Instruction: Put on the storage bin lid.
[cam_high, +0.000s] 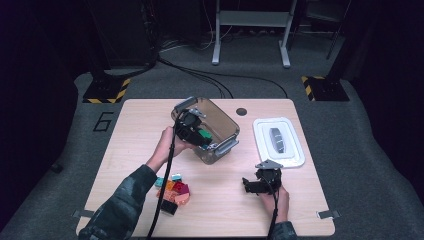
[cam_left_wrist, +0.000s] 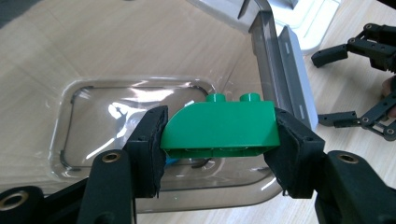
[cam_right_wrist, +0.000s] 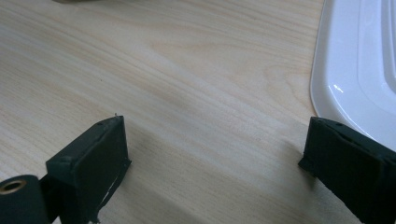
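Observation:
My left gripper (cam_left_wrist: 219, 135) is shut on a green brick (cam_left_wrist: 222, 127) with a sloped corner and two studs, held over the open clear plastic box (cam_left_wrist: 140, 116). From above, that left gripper (cam_high: 197, 136) hangs inside the box (cam_high: 227, 125) at mid table, the green brick (cam_high: 204, 134) showing between its jaws. My right gripper (cam_high: 248, 186) rests near the table's front right with its jaws wide apart and nothing between them. In its own view the right gripper (cam_right_wrist: 212, 163) spans bare wood beside the white lid (cam_right_wrist: 359, 70).
A pile of loose coloured bricks (cam_high: 173, 192) lies at the front left of the table. The box's white lid (cam_high: 278, 141) lies flat to the right of the box. A dark round hole (cam_high: 242, 111) sits near the table's far edge.

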